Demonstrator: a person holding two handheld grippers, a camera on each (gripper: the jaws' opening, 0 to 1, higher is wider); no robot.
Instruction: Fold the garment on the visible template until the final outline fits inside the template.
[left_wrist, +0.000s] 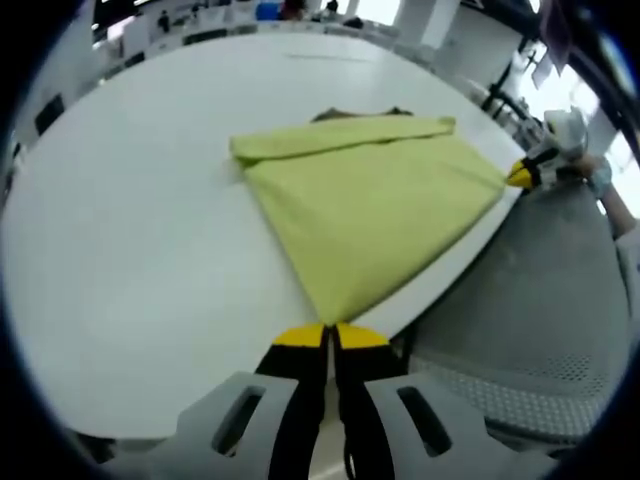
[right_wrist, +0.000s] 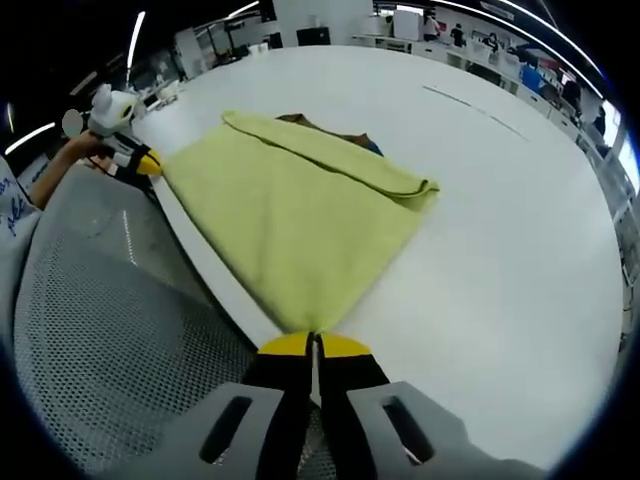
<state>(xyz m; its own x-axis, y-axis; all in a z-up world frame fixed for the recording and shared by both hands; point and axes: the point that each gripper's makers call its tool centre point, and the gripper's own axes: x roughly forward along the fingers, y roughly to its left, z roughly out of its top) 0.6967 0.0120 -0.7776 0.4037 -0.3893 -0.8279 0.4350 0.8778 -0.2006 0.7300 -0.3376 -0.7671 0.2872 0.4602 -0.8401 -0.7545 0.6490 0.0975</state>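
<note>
A yellow-green garment lies folded on the white table, its near edge at the table's rim. My left gripper is shut on one near corner of it. The right gripper pinches the other near corner, seen at the far right of the left gripper view. In the right gripper view the garment spreads away from my right gripper, which is shut on its corner, and the left gripper grips the far corner at upper left. A dark patch peeks out from under the garment's far fold; the template is hidden.
A grey mesh chair stands against the near edge of the table, below both grippers. A person's hand holds the left gripper. Desks and equipment lie far beyond the table.
</note>
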